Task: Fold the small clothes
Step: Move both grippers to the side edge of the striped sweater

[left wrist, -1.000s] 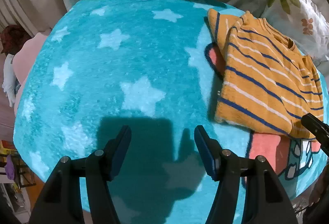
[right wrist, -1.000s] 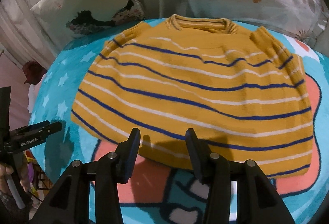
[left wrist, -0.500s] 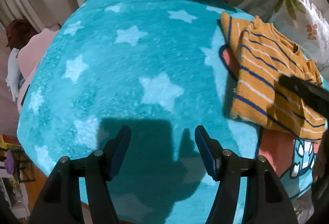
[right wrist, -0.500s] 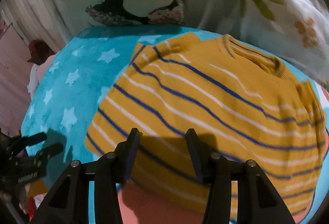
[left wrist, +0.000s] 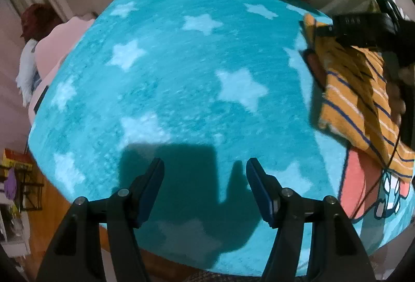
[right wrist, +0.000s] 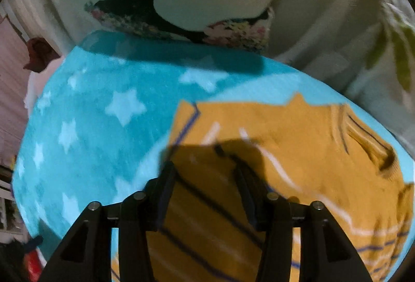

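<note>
A small mustard-yellow sweater with blue and white stripes (right wrist: 298,168) lies flat on a turquoise star-print blanket (right wrist: 103,111). In the left wrist view the sweater (left wrist: 347,100) lies at the right edge, partly hidden by the right gripper's black body (left wrist: 368,30). My right gripper (right wrist: 205,170) is open, low over the sweater's left part near its sleeve. My left gripper (left wrist: 205,175) is open and empty over bare blanket (left wrist: 181,74) near the front edge, well left of the sweater.
Floral pillows (right wrist: 197,2) and white bedding (right wrist: 363,35) stand behind the blanket. A pink cushion and a dark red object (left wrist: 52,35) sit off the left edge. Wooden floor and a shelf (left wrist: 23,178) lie beyond the blanket's lower left edge.
My right gripper has moved forward and left over the sweater, from its hem toward the left sleeve. My left gripper has drifted slightly left, staying open over the blanket.
</note>
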{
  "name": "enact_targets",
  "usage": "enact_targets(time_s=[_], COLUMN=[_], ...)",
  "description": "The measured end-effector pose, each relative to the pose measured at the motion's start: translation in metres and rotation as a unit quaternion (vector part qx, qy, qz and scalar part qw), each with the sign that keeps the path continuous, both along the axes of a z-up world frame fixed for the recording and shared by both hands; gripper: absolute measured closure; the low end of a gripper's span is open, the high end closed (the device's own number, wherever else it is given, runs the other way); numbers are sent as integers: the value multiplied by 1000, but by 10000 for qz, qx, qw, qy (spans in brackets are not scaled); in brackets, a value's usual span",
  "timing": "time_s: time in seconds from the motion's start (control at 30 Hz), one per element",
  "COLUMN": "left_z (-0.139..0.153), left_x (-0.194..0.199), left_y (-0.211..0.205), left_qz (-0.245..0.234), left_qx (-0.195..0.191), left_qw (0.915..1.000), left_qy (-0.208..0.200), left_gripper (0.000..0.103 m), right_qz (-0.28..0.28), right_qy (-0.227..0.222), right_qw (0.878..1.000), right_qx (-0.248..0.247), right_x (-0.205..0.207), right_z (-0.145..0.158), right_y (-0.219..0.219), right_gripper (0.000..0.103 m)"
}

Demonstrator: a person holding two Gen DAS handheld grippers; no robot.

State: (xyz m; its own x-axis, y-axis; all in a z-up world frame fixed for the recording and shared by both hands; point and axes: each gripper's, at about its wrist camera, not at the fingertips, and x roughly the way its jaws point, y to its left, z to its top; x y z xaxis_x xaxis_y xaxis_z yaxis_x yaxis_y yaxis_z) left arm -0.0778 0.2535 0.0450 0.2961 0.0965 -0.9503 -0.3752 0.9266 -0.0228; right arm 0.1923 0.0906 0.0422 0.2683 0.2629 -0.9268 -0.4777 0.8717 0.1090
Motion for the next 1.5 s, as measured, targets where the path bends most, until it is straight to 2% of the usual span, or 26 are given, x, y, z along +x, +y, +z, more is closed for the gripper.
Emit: enact_targets(time_s=[0.17,0.27,0.4,0.5,0.63,0.97,1.23,1.5], left_z=[0,-2,-3,-2,-2,-4,-8,-17], left_x=[-12,-15,-8,2,20,64,82,95], left_y=[10,14,15,11,4,-30,-51,-57], left_qz=[198,261,258,150,-13,-628,-935,-972], left_qx=[40,45,61,89,133,218,239,286], left_qw=[9998,9996,9996,9998,9999,9977,9952,9946], left_qy=[61,100,123,104,102,126,154,238], left_gripper=[38,38,38,38,38,37,37,37], right_qz=[63,150,89,26,-30,24,488,978], right_qy=[117,-100,-421,-356,-345,-371,-1110,-1334], right_qw=[9997,9992,9991,9983,9974,9987,9916,9835], right_qx=[-187,-346,34,457,634,348,-459,-737], right_x=[23,25,10,-5,-32,-119,-164,-184], right_z=[-9,-5,23,44,59,39,27,13], right_y=[19,23,9,-15,-49,-105,-100,-78], right_gripper=[34,34,34,34,34,34,34,34])
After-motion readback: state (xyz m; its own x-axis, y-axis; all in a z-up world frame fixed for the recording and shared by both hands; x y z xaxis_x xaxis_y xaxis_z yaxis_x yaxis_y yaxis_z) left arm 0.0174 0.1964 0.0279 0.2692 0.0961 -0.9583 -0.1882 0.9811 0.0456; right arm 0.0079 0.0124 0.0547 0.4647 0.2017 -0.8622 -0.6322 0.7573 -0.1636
